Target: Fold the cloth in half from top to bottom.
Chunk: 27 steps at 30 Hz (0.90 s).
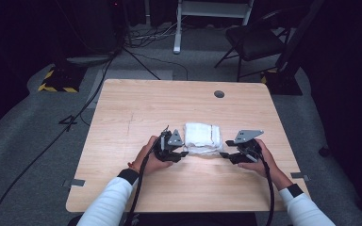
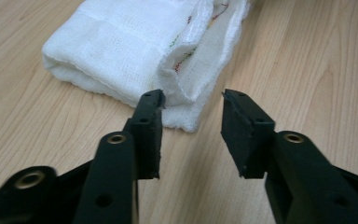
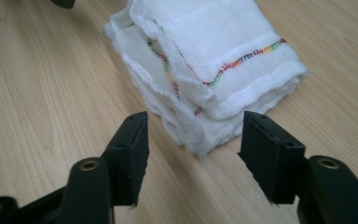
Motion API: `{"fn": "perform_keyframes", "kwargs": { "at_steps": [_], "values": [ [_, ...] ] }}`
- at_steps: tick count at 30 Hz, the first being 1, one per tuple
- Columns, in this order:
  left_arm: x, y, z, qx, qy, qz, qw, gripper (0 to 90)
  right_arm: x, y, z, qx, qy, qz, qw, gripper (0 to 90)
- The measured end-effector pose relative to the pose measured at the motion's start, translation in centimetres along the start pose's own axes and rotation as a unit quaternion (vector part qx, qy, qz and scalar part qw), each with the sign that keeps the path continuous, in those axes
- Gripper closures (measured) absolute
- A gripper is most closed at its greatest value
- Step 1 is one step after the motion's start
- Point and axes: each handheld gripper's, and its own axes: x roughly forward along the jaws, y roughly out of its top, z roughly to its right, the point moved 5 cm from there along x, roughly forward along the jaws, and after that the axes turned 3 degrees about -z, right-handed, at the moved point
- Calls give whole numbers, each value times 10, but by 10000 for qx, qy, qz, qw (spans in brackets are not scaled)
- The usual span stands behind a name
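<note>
cloth: white gauze-weave cloth (image 1: 201, 137), folded into a thick rectangular pad, several layers stacked
cloth place: lies flat on the counter (image 1: 136, 103), centre of the high view, slightly right of middle, between the 2 tongs
cloth edges: hems stitched with multicolour thread, red/green/orange, running wavy along the folded edge; clearest at centre right of the right gripper view (image 3: 223, 65)
cloth layers: open layered end faces the right tongs, edges a bit frayed and uneven; a rounded fold runs along the upper left side in the left gripper view (image 2: 112, 51)
left tongs: (image 1: 181, 153) at the cloth's lower left corner in the high view; spread, nothing pinched. In the left gripper view the left tip sits right at the cloth's near corner; can't tell if it touches
right tongs: (image 1: 227, 155) at the cloth's lower right corner in the high view; spread wide, nothing pinched, cloth corner just beyond the tips in the right gripper view
counter: light wood grain, round grommet (image 1: 219, 94) in the upper right
</note>
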Motion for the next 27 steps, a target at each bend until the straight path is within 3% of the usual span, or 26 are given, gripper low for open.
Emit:
{"fn": "perform_keyframes", "kwargs": {
  "at_steps": [6, 12, 17, 27],
  "values": [
    [-9, -2, 2, -61, 278, -76, 9996, 434, -6, -5, -2, -45, -124, -92, 9999, 355],
    [-16, -8, 6, -99, 349, -191, 9992, 326, -14, -13, -1, -27, -222, -146, 9996, 344],
    [-21, -21, 11, -8, 514, -420, 9978, 272, -20, -20, -1, -28, -349, -182, 9992, 342],
    [-30, -40, 14, -160, 718, -628, 9953, 208, -28, -34, -2, -36, -535, -287, 9982, 340]
  ]
}}
